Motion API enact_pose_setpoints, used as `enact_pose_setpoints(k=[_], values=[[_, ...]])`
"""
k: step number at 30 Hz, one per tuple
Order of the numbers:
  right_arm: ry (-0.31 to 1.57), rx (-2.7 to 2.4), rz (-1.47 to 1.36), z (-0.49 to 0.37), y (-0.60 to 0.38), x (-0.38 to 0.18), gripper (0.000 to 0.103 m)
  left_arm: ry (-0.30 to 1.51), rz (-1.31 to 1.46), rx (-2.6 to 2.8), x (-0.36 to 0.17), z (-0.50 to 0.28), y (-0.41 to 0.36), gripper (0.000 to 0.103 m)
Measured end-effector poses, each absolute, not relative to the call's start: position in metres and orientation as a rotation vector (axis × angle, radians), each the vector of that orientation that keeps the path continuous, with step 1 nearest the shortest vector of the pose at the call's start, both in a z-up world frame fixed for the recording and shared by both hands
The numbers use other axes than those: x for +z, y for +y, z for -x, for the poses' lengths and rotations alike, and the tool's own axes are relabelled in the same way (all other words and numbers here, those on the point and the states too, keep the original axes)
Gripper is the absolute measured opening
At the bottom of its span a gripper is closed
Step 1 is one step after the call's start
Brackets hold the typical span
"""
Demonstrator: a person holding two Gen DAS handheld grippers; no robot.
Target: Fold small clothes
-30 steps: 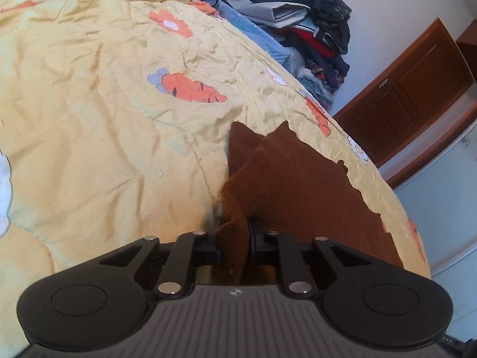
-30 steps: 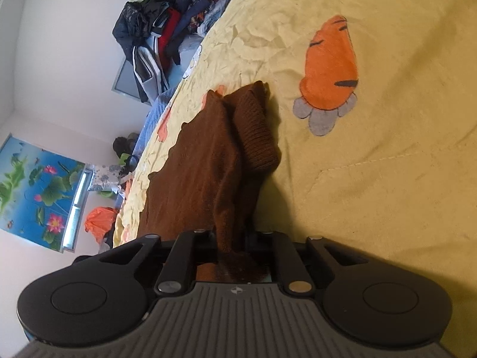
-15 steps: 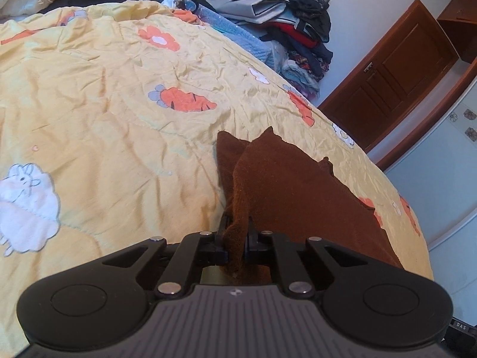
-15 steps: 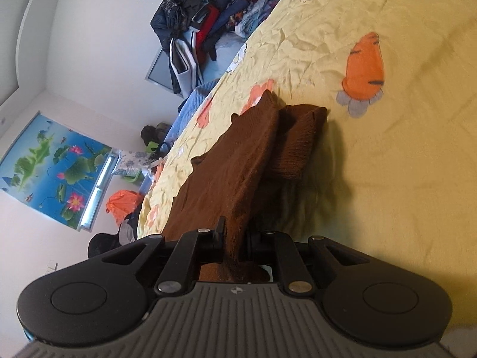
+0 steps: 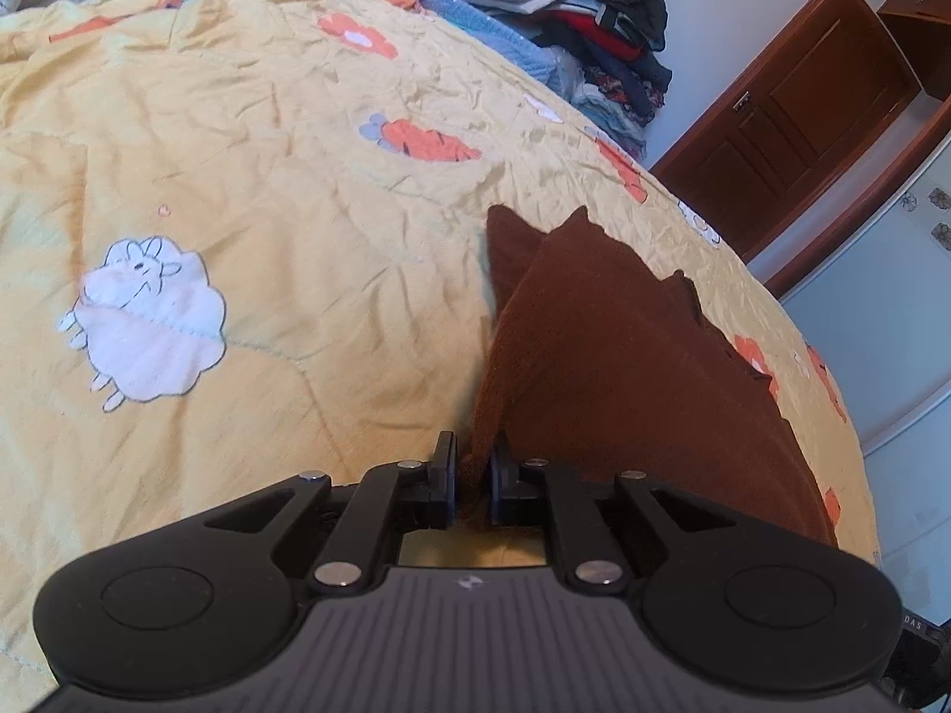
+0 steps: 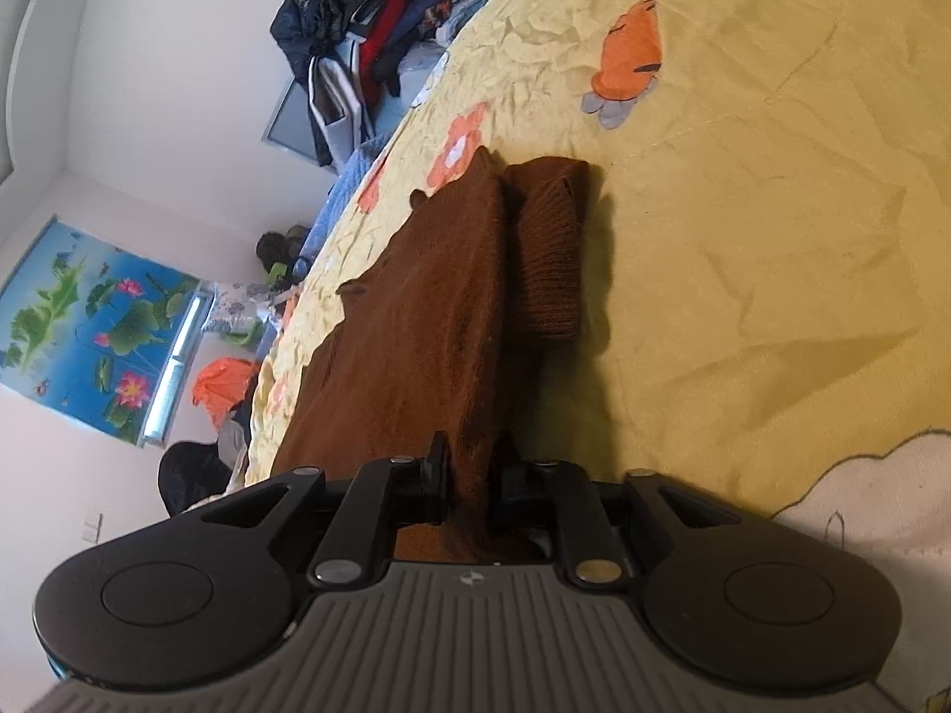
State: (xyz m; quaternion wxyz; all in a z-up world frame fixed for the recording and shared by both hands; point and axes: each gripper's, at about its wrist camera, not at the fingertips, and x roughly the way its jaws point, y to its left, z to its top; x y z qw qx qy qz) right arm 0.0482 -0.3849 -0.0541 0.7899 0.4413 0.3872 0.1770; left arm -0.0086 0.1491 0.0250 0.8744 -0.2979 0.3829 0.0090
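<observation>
A small brown knitted garment point(image 5: 600, 344) lies on the yellow quilt point(image 5: 267, 190), its near edge lifted. My left gripper point(image 5: 474, 469) is shut on that edge, cloth pinched between the pads. In the right wrist view the same brown garment point(image 6: 428, 321) stretches away, with a ribbed sleeve point(image 6: 550, 255) hanging beside it. My right gripper point(image 6: 472, 475) is shut on another part of the raised edge. The cloth hides the bed right under both grippers.
The quilt has carrot, flower and sheep patches, such as the sheep point(image 5: 148, 321). A pile of clothes point(image 5: 582, 6) sits past the bed's far side. A brown wooden door point(image 5: 796, 113) stands at the right. A lotus poster point(image 6: 89, 321) hangs on the wall.
Both grippers have lifted and drawn back along the bed with the brown garment's edge, so more quilt shows and the sheep patch has come into view. Both stay shut.
</observation>
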Motion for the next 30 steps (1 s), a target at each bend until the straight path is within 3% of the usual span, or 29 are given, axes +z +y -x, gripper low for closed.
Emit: enact_pose_setpoints(k=[2, 4, 6, 7, 8, 10, 14, 23, 26, 27, 28, 30], values=[[0.838, 0.377, -0.959, -0.047, -0.388, -0.054, 0.036, 0.807, 0.605, 0.017, 0.03, 0.016, 0.154, 0.017], [0.822, 0.366, -0.949, -0.043, -0.397, -0.046, 0.061, 0.796, 0.566, 0.061, 0.043, 0.025, 0.164, 0.022], [0.768, 0.306, -0.903, -0.038, -0.413, -0.034, 0.074, 0.742, 0.524, 0.106, 0.06, 0.031, 0.176, 0.03], [0.747, 0.276, -0.87, -0.038, -0.42, -0.026, 0.074, 0.706, 0.501, 0.126, 0.069, 0.03, 0.181, 0.04], [0.733, 0.252, -0.84, -0.042, -0.427, -0.019, 0.074, 0.678, 0.476, 0.137, 0.078, 0.025, 0.184, 0.056], [0.71, 0.23, -0.813, -0.054, -0.436, -0.008, 0.074, 0.624, 0.422, 0.132, 0.093, 0.007, 0.181, 0.065], [0.685, 0.271, -0.736, -0.097, -0.426, 0.011, 0.074, 0.633, 0.363, 0.02, 0.1, -0.056, 0.153, 0.065], [0.863, 0.278, -0.244, -0.219, -0.33, 0.008, 0.073, 0.894, 0.249, -0.052, 0.048, -0.21, 0.09, 0.065], [0.897, 0.286, -0.221, -0.24, -0.317, -0.005, 0.062, 0.917, 0.167, -0.063, 0.033, -0.226, 0.077, 0.059], [0.901, 0.315, -0.24, -0.243, -0.315, -0.009, 0.043, 0.882, 0.138, -0.08, 0.032, -0.224, 0.073, 0.044], [0.893, 0.349, -0.252, -0.244, -0.312, -0.011, 0.019, 0.874, 0.136, -0.114, 0.033, -0.222, 0.07, 0.013], [0.883, 0.378, -0.272, -0.245, -0.309, -0.011, 0.017, 0.818, 0.159, -0.112, 0.042, -0.213, 0.071, 0.01]])
